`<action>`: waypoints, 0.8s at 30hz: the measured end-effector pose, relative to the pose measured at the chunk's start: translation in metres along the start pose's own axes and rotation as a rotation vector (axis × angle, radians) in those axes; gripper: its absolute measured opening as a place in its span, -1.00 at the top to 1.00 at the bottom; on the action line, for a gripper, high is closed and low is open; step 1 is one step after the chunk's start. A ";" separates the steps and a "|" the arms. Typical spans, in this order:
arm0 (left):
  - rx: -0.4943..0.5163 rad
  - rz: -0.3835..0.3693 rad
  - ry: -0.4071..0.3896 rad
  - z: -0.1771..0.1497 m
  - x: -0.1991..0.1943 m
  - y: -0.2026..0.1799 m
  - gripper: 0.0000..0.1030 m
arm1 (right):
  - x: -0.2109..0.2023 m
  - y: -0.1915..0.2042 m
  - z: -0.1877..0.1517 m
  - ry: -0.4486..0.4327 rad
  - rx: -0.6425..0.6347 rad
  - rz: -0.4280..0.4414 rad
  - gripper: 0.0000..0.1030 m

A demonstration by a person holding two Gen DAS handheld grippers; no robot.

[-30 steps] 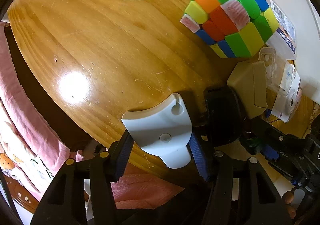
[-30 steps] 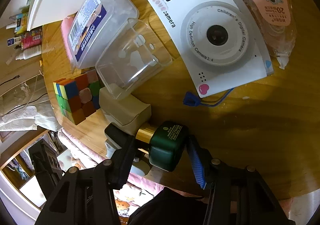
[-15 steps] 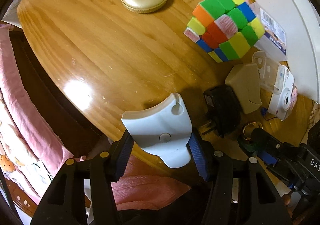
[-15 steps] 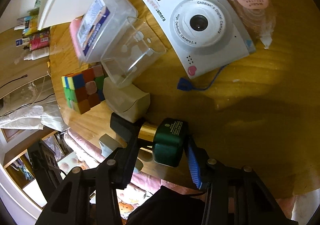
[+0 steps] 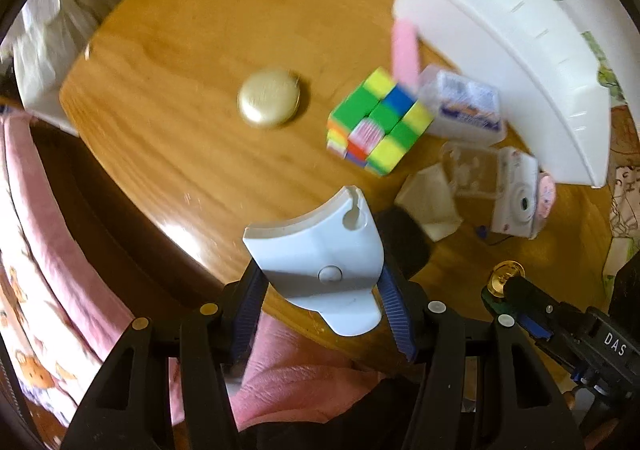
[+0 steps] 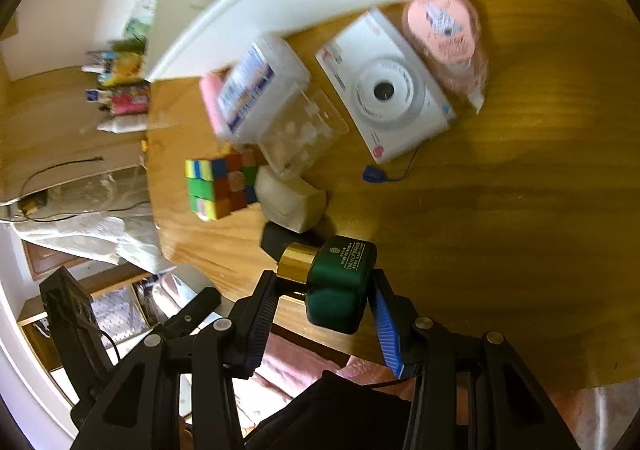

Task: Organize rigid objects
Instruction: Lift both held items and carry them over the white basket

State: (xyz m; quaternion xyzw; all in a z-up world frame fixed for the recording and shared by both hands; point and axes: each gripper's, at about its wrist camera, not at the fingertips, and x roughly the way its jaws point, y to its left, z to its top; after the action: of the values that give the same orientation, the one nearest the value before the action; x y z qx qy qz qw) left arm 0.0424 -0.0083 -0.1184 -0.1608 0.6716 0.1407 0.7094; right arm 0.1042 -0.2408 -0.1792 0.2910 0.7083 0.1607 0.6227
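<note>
My left gripper [image 5: 322, 300] clamps the white curved bracket [image 5: 320, 258]; my right gripper [image 6: 320, 310] pinches the green bottle [image 6: 340, 282], both clear of the bench [image 5: 180, 69], white bin [image 5: 520, 49] at two o'clock.

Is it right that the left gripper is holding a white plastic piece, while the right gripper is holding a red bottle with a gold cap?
Not quite. The bottle in the right gripper is dark green, not red, as the right wrist view shows; its cap is gold. The left gripper does hold the white plastic piece.

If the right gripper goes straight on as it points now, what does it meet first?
Probably the black block, just past the green bottle that the right gripper holds; depth is unclear.
</note>
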 end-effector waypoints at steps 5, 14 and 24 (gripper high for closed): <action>0.060 0.012 -0.071 0.021 -0.032 -0.013 -0.15 | -0.024 0.003 -0.002 -0.086 -0.020 0.048 0.10; 0.165 0.003 -0.206 0.060 -0.067 -0.033 -0.15 | -0.067 0.021 -0.006 -0.274 -0.100 0.112 0.10; 0.298 -0.132 -0.348 0.091 -0.088 -0.067 -0.16 | -0.098 0.041 0.000 -0.508 -0.175 0.118 0.10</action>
State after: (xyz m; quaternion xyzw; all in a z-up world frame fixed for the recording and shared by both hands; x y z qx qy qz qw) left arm 0.1477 -0.0298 -0.0234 -0.0711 0.5407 0.0188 0.8380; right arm 0.1182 -0.2687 -0.0781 0.3079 0.4946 0.1789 0.7928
